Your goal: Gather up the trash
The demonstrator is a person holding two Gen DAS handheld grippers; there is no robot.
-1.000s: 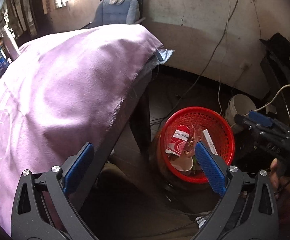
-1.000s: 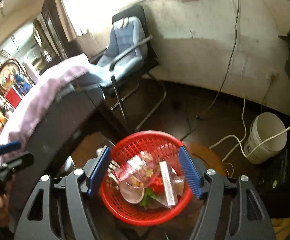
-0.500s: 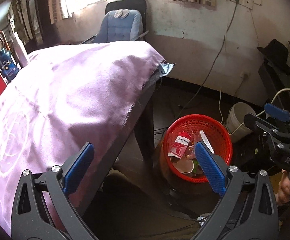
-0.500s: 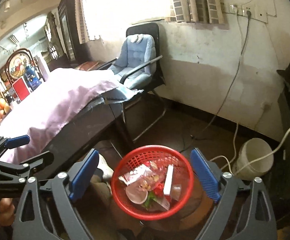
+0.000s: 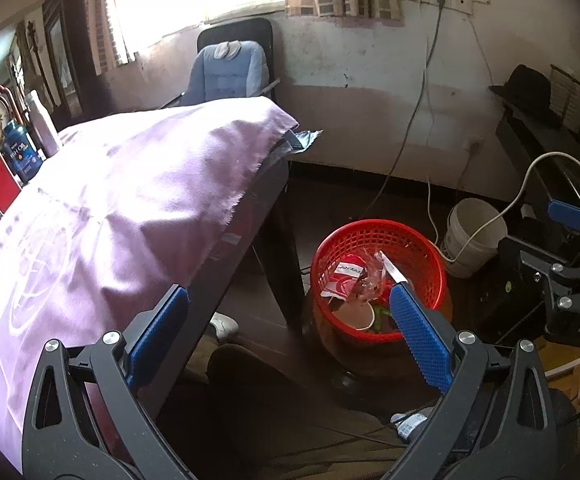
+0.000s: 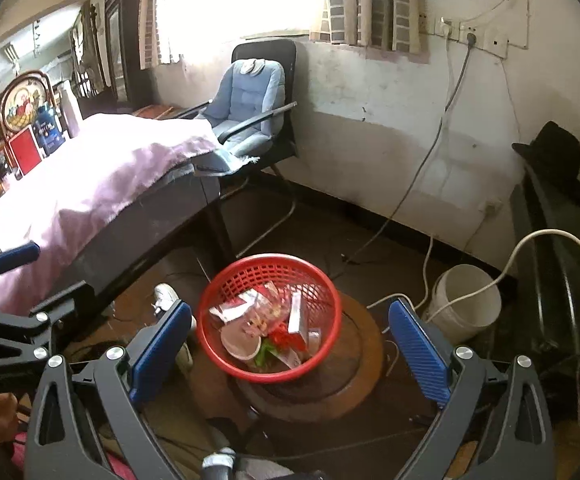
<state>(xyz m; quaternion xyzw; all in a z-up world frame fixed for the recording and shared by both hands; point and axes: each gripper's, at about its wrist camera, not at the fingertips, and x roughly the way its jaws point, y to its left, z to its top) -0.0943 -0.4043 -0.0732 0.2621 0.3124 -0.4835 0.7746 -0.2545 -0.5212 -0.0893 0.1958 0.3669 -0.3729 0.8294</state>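
A red mesh basket (image 5: 378, 226) stands on the floor beside the table leg, holding wrappers and a paper cup (image 5: 356, 316). In the right wrist view the same basket (image 6: 269, 260) sits on a round wooden base, trash (image 6: 257, 320) piled inside. My left gripper (image 5: 287, 296) is open and holds nothing, hovering above the table corner and the basket. My right gripper (image 6: 290, 310) hangs high over the basket with its jaws opening wide and nothing between them. Its blue finger (image 5: 570, 216) shows at the right edge of the left wrist view.
A table under a purple cloth (image 5: 109, 208) fills the left. A blue office chair (image 6: 245, 100) stands by the wall. A white bucket (image 6: 466, 300) with cables sits right of the basket. A white shoe (image 6: 165, 294) lies under the table. Bottles (image 5: 19, 152) stand at the table's far left.
Both grippers rose and drew back from the basket, which looks smaller and farther. The right jaws spread wider. The trash stays in the basket.
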